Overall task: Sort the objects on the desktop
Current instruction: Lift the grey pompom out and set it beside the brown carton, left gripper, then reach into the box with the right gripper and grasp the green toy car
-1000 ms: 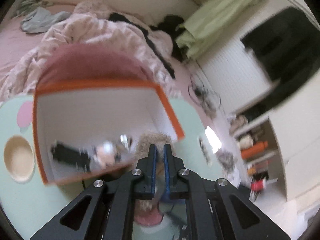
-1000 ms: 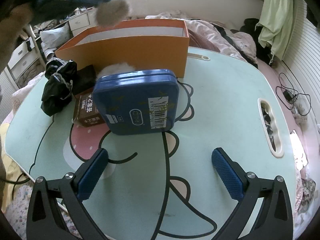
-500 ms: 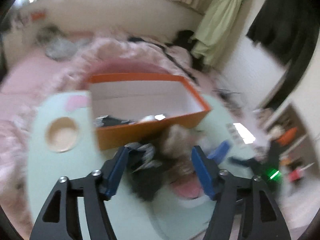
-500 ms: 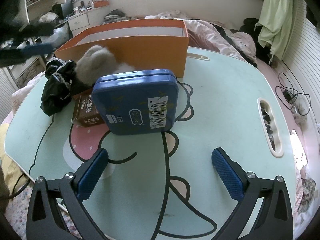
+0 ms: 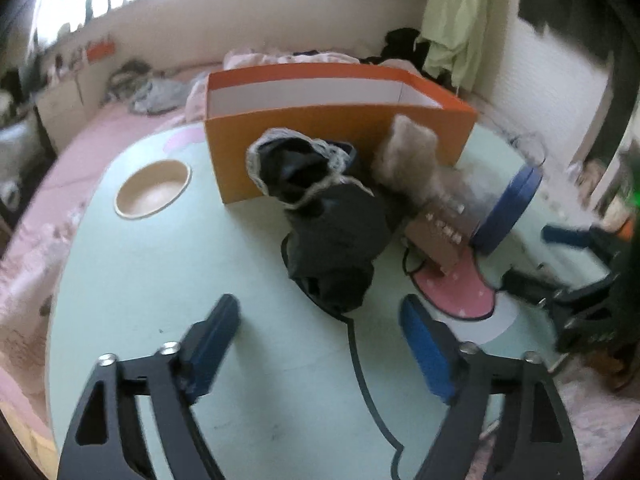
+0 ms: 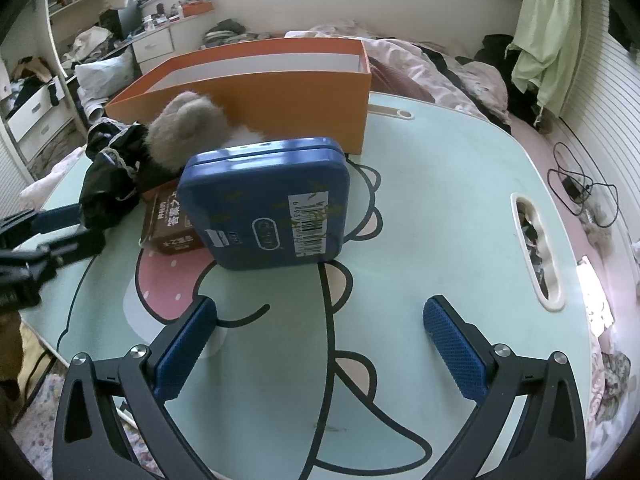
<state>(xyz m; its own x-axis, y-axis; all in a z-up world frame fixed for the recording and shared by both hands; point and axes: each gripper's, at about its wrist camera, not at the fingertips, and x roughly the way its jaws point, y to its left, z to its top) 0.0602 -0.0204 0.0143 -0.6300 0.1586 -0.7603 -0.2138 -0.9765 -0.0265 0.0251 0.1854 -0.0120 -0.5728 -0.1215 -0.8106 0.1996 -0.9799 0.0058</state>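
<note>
Both the left gripper [image 5: 320,320] and the right gripper [image 6: 320,328] hover with fingers spread wide, holding nothing. Against the rigid orange box [image 5: 344,144] lie a limp black lace-trimmed cloth [image 5: 332,232], a fluffy grey toy [image 6: 180,136], a brown carton [image 6: 172,228] and a smooth blue tin [image 6: 268,204] tilted on the carton. Lifting the carton could likely slide the tin off; the slack cloth may slip partway.

You see one orange box [image 6: 256,92], one blue tin [image 6: 268,204], one brown carton [image 6: 170,226], one furry toy [image 6: 182,130], one black cloth bundle [image 5: 332,220].
</note>
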